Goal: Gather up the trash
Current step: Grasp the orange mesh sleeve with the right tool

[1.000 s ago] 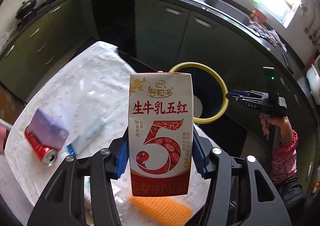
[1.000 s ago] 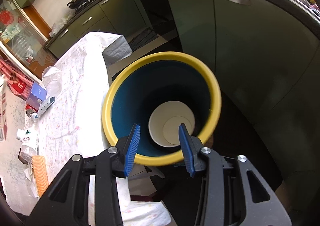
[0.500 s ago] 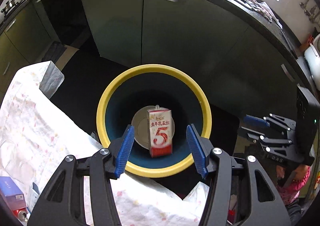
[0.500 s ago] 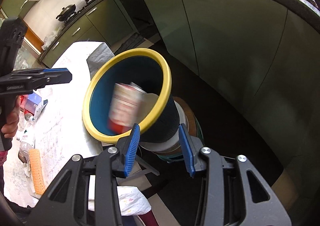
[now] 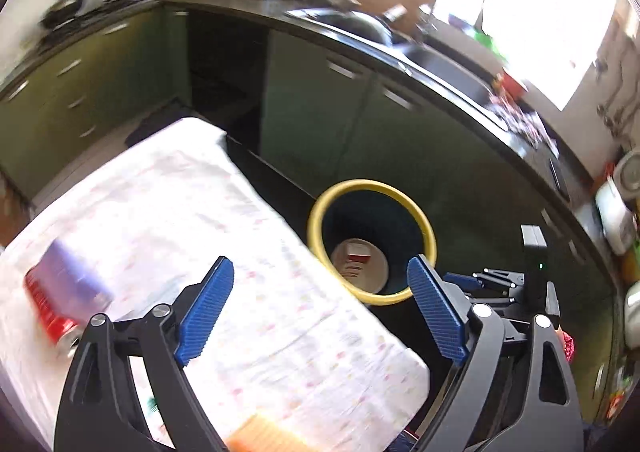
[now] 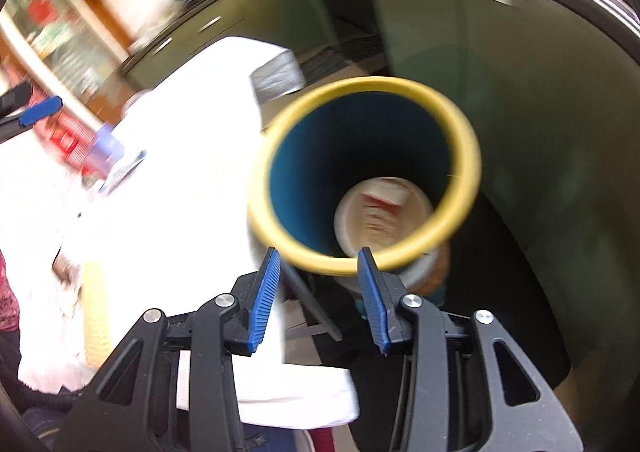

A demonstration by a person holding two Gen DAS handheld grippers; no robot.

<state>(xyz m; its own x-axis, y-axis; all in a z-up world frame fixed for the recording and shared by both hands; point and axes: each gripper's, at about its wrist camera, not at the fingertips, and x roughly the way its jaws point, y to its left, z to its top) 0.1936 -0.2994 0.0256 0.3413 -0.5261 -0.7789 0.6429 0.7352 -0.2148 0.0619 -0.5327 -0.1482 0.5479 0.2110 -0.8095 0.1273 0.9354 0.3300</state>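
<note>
The milk carton lies in the yellow-rimmed bin and the left gripper has just spread wide, empty — leaving what looks like a can on the table.

The bin stands ahead of the left gripper, just beside the table edge, the carton lying inside on its bottom. A can and box lie on the table, left of the gripper.
</note>
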